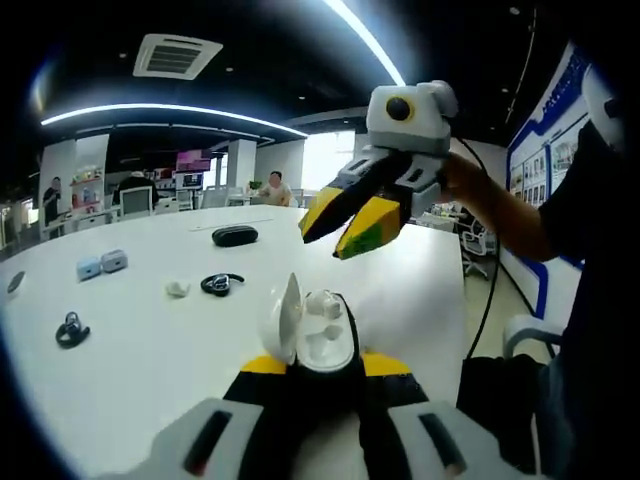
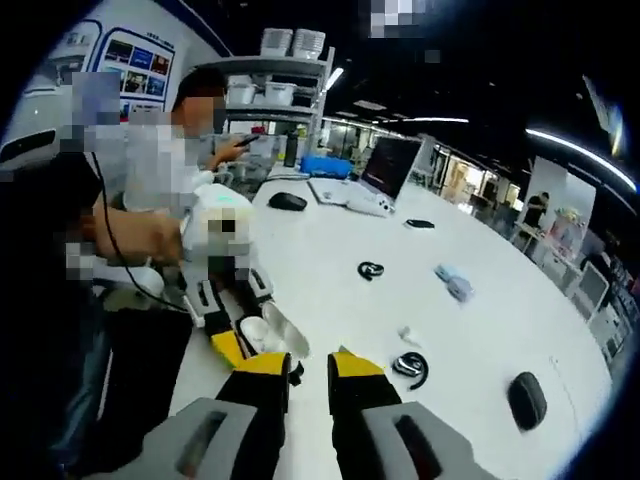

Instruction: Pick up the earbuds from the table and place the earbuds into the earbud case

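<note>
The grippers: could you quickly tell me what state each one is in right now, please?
Left gripper: shut on the open earbud case.
Right gripper: open, holding nothing, raised above the table.

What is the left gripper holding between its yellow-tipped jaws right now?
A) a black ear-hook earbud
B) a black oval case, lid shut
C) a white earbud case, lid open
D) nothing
C: in the left gripper view the left gripper is closed around the white earbud case, whose lid stands open, while the closed black oval case and a black ear-hook earbud lie on the white table.
</note>
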Demonstrator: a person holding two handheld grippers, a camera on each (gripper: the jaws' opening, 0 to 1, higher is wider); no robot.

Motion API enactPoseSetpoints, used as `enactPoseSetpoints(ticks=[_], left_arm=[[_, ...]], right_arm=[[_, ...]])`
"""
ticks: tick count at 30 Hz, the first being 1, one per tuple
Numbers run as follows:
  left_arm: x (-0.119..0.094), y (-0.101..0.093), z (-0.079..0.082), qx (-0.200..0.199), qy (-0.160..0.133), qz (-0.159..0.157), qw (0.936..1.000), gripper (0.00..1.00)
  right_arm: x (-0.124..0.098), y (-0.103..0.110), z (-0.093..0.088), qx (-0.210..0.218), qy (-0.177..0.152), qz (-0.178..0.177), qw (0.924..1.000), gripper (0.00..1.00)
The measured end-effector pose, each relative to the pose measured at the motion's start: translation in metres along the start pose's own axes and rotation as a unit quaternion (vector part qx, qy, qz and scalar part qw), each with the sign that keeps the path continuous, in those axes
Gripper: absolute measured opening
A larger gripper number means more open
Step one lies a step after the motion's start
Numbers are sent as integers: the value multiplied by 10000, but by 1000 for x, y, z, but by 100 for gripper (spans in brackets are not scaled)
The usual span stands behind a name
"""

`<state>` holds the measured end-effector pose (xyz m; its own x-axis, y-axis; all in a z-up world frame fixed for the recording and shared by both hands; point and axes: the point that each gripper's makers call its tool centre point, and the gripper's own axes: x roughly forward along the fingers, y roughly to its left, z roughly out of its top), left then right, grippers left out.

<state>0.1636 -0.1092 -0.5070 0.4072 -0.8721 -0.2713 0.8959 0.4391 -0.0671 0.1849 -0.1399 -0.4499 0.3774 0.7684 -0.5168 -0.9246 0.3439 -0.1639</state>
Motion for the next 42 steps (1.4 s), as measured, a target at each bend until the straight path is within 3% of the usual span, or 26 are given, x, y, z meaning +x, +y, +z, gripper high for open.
enactPoseSetpoints(ticks=[5,7,11,16,22,29,33,42], left_arm=[[0,0,0,27,0,0,10000,25],[0,0,0,45,1,4,10000,25],[-1,0,0,75,-1,11,10000,25],[-1,0,0,103,0,22,9999,25],[-1,-1,-1,151,-1,43,9999,25],[-2,-1,-2,168,-3,34,9999,25],[-2,-1,-2,188,-3,34,9998,25],[-2,-1,-3,221,-4,48,9997,25]], right_arm=[[-1,-19,-7,-84,206,-309,9993,14],[1,-30,-13,-302,477,-478,9973,14],[11,-39,-12,-489,650,-519,9953,15],[34,-51,-5,-260,748,-434,9959,19],[65,-64,1,-147,933,-668,9933,19],[96,-81,-9,-40,1214,-1098,9865,18],[107,-82,-13,168,1251,-1153,9853,17],[117,-90,-20,201,1362,-1344,9813,15]])
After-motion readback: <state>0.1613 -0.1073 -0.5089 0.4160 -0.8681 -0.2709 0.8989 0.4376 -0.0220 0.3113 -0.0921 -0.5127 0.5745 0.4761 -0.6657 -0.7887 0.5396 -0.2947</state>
